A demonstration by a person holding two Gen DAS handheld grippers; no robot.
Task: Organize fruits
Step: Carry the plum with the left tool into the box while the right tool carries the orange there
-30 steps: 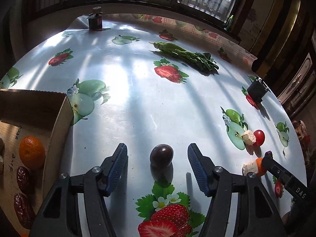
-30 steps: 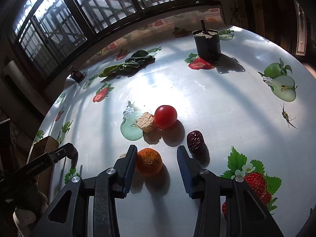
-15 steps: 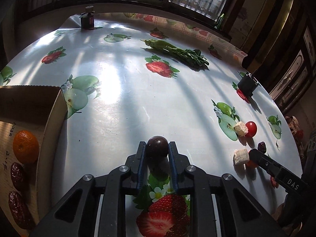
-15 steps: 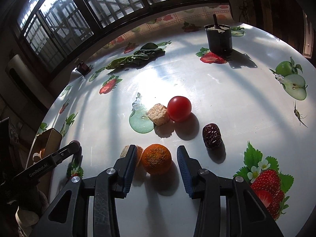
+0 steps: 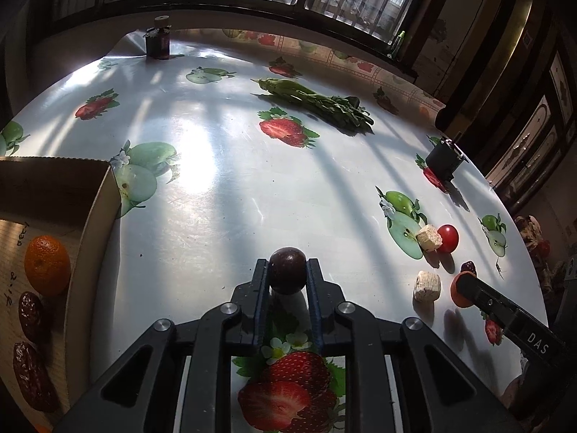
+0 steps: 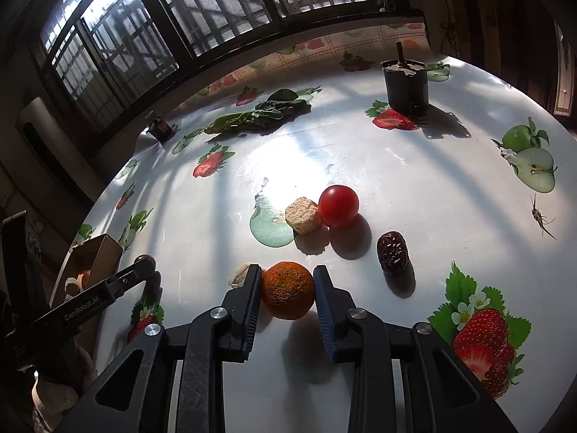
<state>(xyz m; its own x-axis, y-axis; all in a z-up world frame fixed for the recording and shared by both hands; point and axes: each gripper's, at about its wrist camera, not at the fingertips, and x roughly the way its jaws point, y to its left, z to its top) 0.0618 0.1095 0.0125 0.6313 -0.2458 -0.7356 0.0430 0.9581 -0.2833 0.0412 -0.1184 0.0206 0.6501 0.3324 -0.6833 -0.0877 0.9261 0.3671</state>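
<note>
The table (image 5: 223, 195) carries a cardboard box (image 5: 97, 223) at its left edge. The left gripper (image 5: 287, 270) is clamped on a dark plum (image 5: 287, 270) near the front edge. The right gripper (image 6: 287, 281) pinches an orange (image 6: 287, 289) beside a tomato (image 6: 338, 206) and a date (image 6: 392, 252).

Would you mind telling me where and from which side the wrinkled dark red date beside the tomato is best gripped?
Grip the date across its narrow middle, with one finger on each long side. It lies flat and oblong, its long axis running roughly away from the right wrist camera, so a low approach from the near side probably suits. The tomato sits apart, up and to its left, so both flanks look free.
</note>
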